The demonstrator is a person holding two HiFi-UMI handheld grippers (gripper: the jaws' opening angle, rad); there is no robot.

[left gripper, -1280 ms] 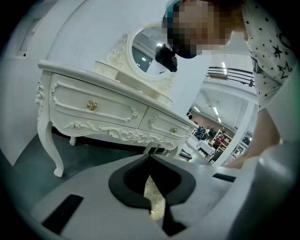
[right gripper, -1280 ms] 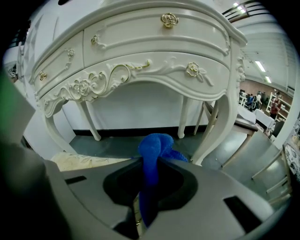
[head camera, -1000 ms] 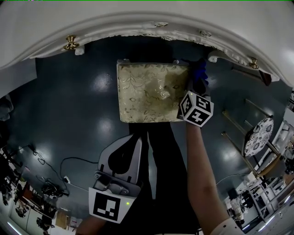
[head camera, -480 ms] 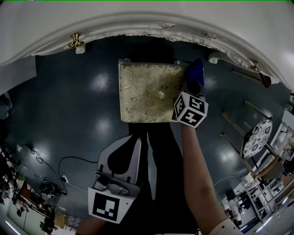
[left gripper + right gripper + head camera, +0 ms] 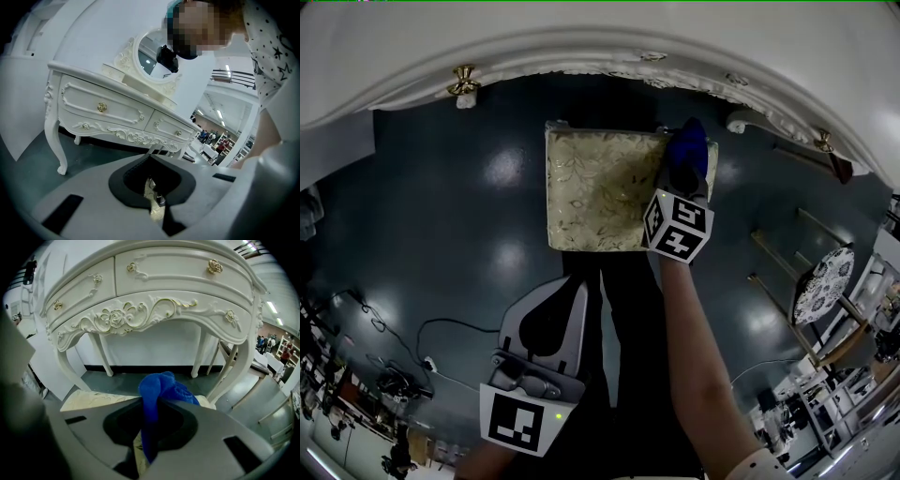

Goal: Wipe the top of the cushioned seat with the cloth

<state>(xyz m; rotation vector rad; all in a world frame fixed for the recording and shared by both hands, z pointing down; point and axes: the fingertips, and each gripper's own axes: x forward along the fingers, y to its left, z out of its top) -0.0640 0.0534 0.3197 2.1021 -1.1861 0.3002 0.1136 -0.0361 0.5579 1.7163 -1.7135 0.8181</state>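
Head view, seat: the cushioned seat, cream with a leaf pattern, stands on the dark floor just in front of the white dressing table, its far edge at the table's rim.
Cloth: the blue cloth lies bunched over the seat's far right corner. Whether it presses on the cushion cannot be told.
Right gripper: the right gripper reaches over the seat's right edge. In the right gripper view its jaws are clamped on the cloth, which bulges out above them.
Left gripper: the left gripper hangs low, well apart from the seat. In the left gripper view its jaws are drawn together with nothing between them.
Progress: wiping looks under way at the right side. The cushion shows no mark of what is already wiped.
Left to do: probably passes across the middle and left of the top.
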